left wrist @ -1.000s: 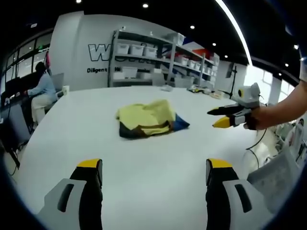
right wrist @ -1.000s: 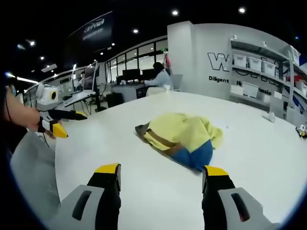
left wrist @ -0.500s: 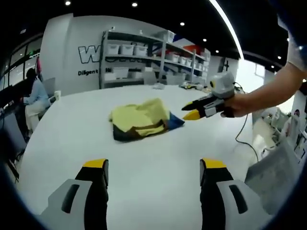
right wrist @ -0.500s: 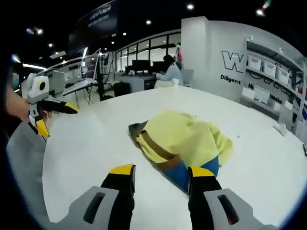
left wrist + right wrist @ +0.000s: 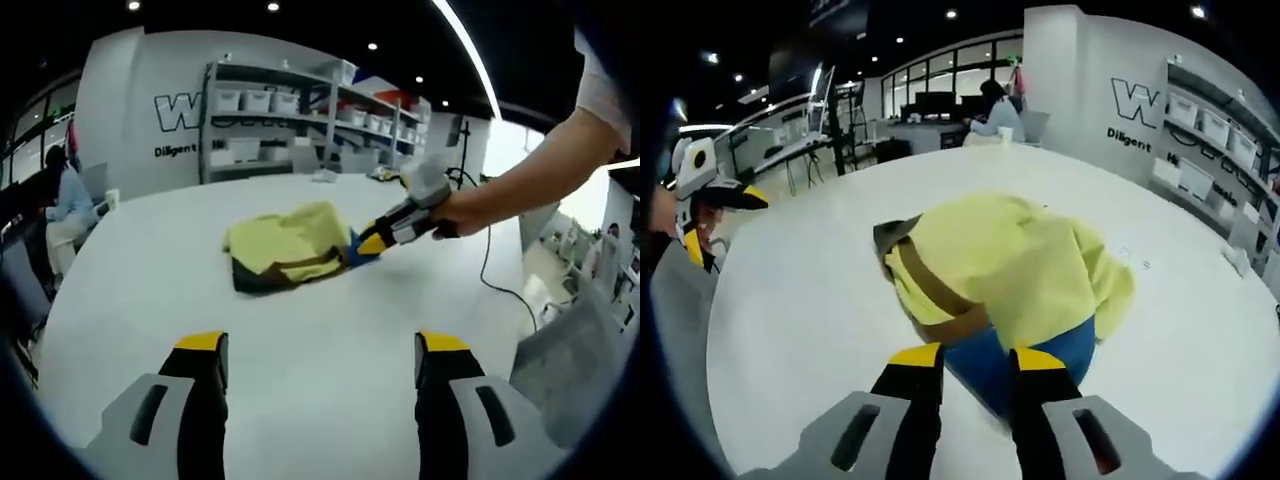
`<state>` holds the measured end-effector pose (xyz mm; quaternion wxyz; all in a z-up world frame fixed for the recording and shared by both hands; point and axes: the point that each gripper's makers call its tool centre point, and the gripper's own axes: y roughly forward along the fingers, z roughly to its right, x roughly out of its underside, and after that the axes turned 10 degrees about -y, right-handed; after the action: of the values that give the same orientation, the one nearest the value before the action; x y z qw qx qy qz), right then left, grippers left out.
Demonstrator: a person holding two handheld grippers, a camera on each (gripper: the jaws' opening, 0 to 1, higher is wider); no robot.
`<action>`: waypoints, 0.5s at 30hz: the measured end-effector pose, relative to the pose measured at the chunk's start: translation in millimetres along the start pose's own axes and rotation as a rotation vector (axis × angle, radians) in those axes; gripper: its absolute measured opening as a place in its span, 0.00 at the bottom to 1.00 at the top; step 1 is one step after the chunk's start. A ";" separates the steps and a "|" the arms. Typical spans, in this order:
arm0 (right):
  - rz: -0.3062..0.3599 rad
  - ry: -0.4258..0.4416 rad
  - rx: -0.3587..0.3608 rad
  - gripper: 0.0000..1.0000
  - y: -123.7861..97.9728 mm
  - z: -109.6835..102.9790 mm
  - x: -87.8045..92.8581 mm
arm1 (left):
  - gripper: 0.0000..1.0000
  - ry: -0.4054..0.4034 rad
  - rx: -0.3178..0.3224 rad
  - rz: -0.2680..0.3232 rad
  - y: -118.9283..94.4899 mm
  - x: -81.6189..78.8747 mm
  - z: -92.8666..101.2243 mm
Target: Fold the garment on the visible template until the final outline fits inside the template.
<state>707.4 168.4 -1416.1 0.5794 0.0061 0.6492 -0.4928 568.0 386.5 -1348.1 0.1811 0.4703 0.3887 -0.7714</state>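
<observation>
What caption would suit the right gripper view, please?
Right gripper closing in on the blue edge of a crumpled yellow garment.

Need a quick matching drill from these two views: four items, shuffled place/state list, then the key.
Items:
1. garment
2. right gripper
3. left gripper
4. seated person

States:
A. jaws wide apart, back from the cloth
B. at a desk beyond the table
C. tips at the blue edge, jaws narrowed
D. crumpled yellow heap on the white table

Pairs: 1-D, 2-C, 3-A, 4-B

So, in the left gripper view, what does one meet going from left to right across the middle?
Seated person → garment → right gripper → hand holding it.
</observation>
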 end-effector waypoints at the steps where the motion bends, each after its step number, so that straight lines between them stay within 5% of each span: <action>1: -0.004 0.001 0.000 0.20 0.6 0.4 0.9 | 0.73 0.001 0.001 -0.005 0.5 0.9 -0.7; 15: -0.067 0.005 -0.052 0.00 1.6 -6.1 21.1 | 0.71 0.007 0.011 -0.022 7.8 -0.5 -4.1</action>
<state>696.9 161.3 -1434.1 0.5608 -0.0297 0.6631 -0.4948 575.7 384.7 -1352.0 0.1688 0.4696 0.3902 -0.7738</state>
